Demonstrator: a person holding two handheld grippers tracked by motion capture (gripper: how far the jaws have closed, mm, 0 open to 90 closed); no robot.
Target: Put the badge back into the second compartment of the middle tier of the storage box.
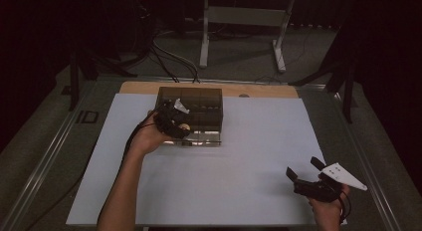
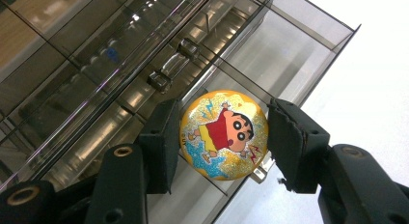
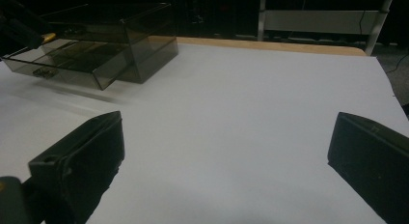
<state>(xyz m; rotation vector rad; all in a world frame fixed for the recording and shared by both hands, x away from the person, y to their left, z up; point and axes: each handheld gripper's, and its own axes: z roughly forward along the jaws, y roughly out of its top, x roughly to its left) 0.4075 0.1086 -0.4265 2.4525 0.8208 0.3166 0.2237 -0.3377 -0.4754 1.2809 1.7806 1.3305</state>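
A round gold badge [image 2: 223,134] with a cartoon figure in a red shirt sits between the pads of my left gripper [image 2: 223,135], which is shut on it. The badge [image 1: 184,126] hangs just over the pulled-out drawer [image 2: 270,55] of a smoked clear drawer box [image 1: 191,107] at the back of the white sheet. In the high view my left gripper [image 1: 175,123] is at the box's front left corner. My right gripper [image 1: 303,167] rests near the sheet's front right, open, nothing between its jaws [image 3: 226,122]. The box [image 3: 140,45] lies far left of it.
The white sheet [image 1: 239,156] covers a wooden tabletop [image 1: 144,87] whose strip shows at the back. Behind the table stand a white frame [image 1: 241,22] and cables [image 1: 169,57] on the floor. A metal rail [image 1: 54,146] runs along the left side.
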